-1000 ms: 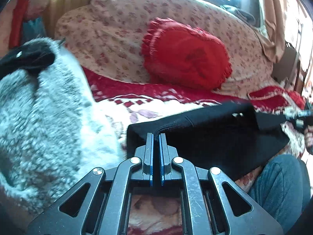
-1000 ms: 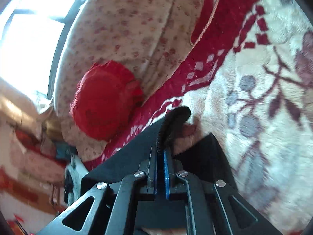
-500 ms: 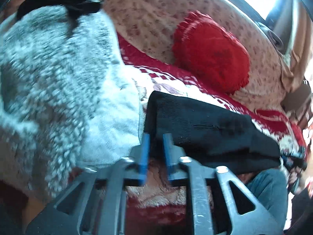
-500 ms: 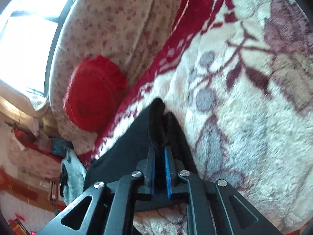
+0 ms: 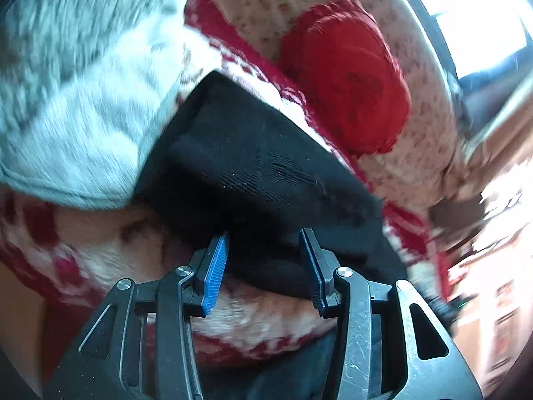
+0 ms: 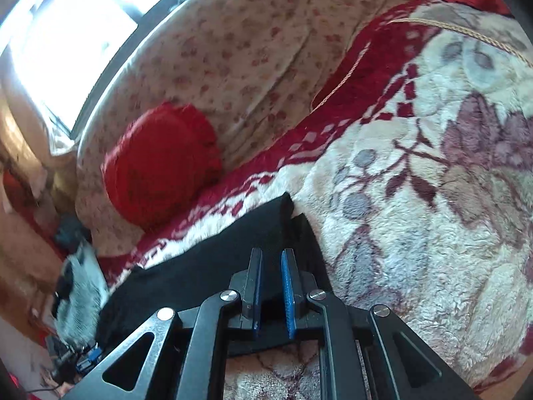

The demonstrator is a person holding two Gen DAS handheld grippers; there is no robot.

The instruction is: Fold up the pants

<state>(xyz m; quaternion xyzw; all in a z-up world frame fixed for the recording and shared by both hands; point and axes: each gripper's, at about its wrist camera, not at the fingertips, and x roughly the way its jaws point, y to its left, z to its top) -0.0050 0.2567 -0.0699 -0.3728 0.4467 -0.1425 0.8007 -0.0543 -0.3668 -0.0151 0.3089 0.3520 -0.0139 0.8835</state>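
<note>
Now that the black pants (image 5: 253, 163) are laid folded on the flowered blanket (image 6: 416, 233), both are being let go: left gripper (image 5: 263, 256) spread, right gripper (image 6: 271, 286) slightly parted. Next, smoothing is likely needed.

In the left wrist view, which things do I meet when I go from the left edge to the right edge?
Grey fluffy garment → black pants → red round cushion → bright window.
</note>
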